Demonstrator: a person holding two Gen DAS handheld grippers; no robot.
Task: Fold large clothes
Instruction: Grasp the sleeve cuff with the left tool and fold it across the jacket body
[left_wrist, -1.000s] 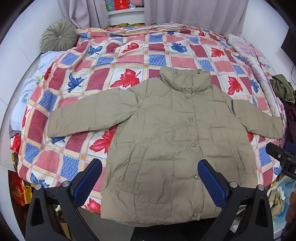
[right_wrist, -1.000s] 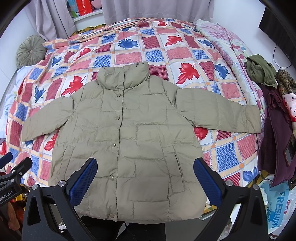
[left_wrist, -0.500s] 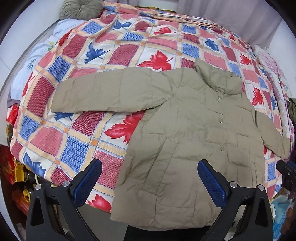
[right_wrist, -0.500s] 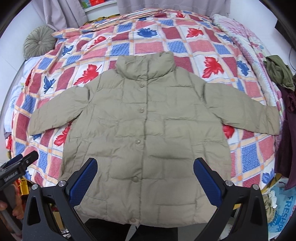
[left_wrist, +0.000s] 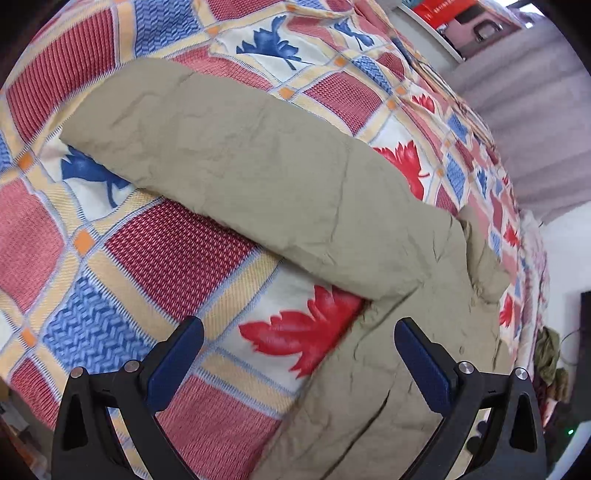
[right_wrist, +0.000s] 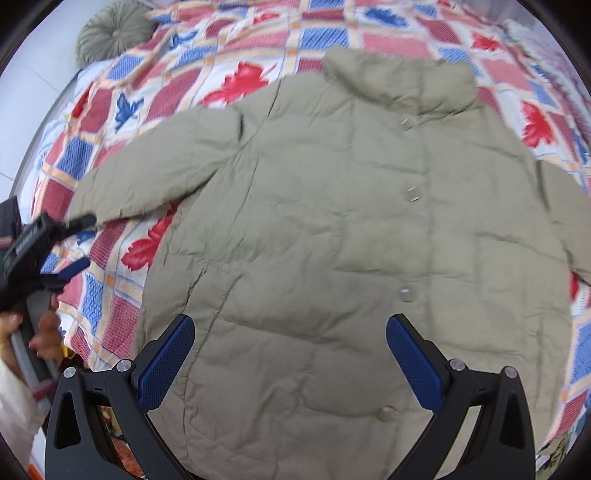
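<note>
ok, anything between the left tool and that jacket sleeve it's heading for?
Nothing visible. The left tool is open over bare quilt, and the khaki puffer jacket's sleeve lies flat just ahead with no object between. The right wrist view shows the same: left tool near the cuff, not touching.

Right wrist view: my jacket (right_wrist: 332, 229) is cut off at the right edge, so the right sleeve's cuff is out of sight, and the hem hides behind my right hand-held gripper (right_wrist: 290, 356). The left hand-held gripper (right_wrist: 79, 243) is motion-blurred at the left edge. Left wrist view: jacket body runs off the bottom; the red box (left_wrist: 443, 11) on the far shelf is unreadable.
</note>
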